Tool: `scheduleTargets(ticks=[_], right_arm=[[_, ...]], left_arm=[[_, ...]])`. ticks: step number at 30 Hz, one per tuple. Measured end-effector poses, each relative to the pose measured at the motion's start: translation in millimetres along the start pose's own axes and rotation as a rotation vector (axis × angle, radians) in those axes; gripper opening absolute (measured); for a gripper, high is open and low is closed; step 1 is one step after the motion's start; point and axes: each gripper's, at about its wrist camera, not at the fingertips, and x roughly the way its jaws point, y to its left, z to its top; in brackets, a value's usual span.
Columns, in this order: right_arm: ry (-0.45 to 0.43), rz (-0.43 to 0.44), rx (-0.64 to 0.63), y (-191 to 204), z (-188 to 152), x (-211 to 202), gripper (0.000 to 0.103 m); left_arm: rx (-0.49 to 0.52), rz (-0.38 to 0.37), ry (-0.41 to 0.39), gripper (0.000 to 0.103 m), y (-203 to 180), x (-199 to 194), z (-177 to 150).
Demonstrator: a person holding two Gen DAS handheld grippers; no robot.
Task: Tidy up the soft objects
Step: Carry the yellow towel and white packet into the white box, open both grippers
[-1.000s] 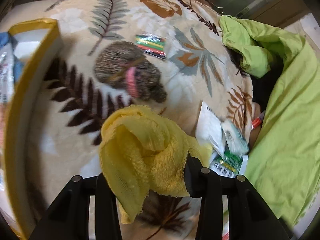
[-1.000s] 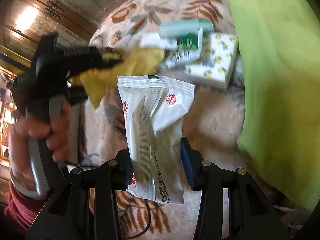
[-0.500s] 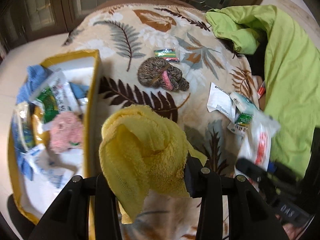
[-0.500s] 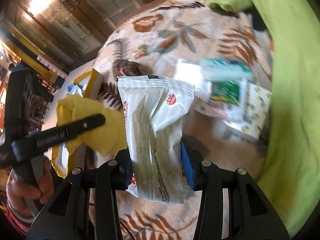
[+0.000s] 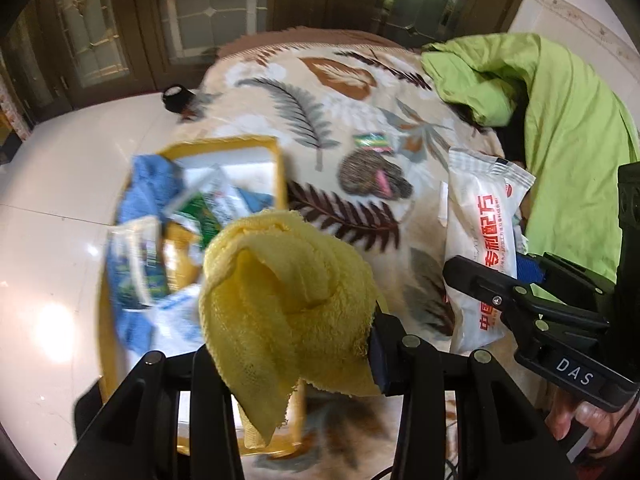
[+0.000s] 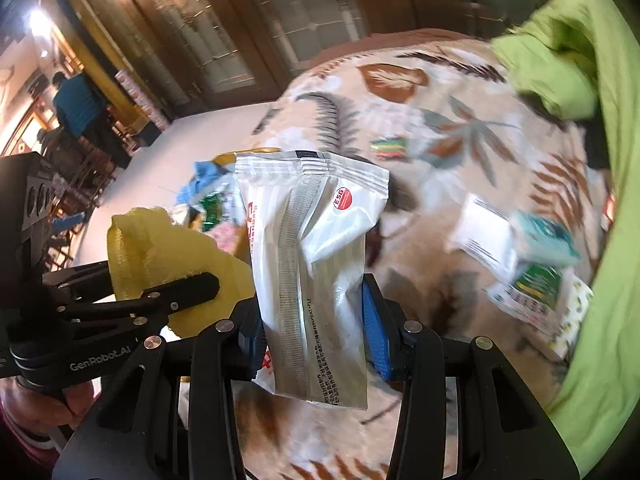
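My left gripper (image 5: 292, 344) is shut on a yellow towel (image 5: 280, 280) and holds it in the air beside the yellow tray (image 5: 224, 146). The towel also shows in the right wrist view (image 6: 160, 244). My right gripper (image 6: 312, 344) is shut on a white sealed packet (image 6: 316, 260) with red print; it shows in the left wrist view (image 5: 484, 236) to the right of the towel. The tray holds a blue cloth (image 5: 148, 188) and several packets. On the blanket lie a brown knitted item (image 5: 372, 172) and a small striped packet (image 5: 374, 142).
A leaf-patterned blanket (image 5: 320, 92) covers the bed. A green quilt (image 5: 568, 120) is heaped along the right. Several packets (image 6: 532, 264) lie near the quilt. The tray rests at the blanket's left edge beside a white floor (image 5: 52, 240). Glass doors stand behind.
Both grippers have lifted and swung left toward the tray with their loads. The tray has come further into view and the right gripper now sits close beside the left one.
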Motion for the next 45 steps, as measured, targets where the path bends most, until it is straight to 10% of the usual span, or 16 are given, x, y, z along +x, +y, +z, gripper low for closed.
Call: scheduleTargets(ticks=[17, 32, 45], right_arm=[[0.068, 0.125, -0.105, 111, 53, 65, 0.041], [0.153, 0.033, -0.081, 118, 75, 138, 0.041], [0.198, 0.096, 0.009, 108, 77, 157, 0.045]], left_arm=[[-0.092, 0.157, -0.014, 0.042, 115, -6, 25], [-0.142, 0.180, 0.050, 0.043, 148, 47, 33], [-0.217, 0.155, 0.021, 0.065, 162, 48, 39]])
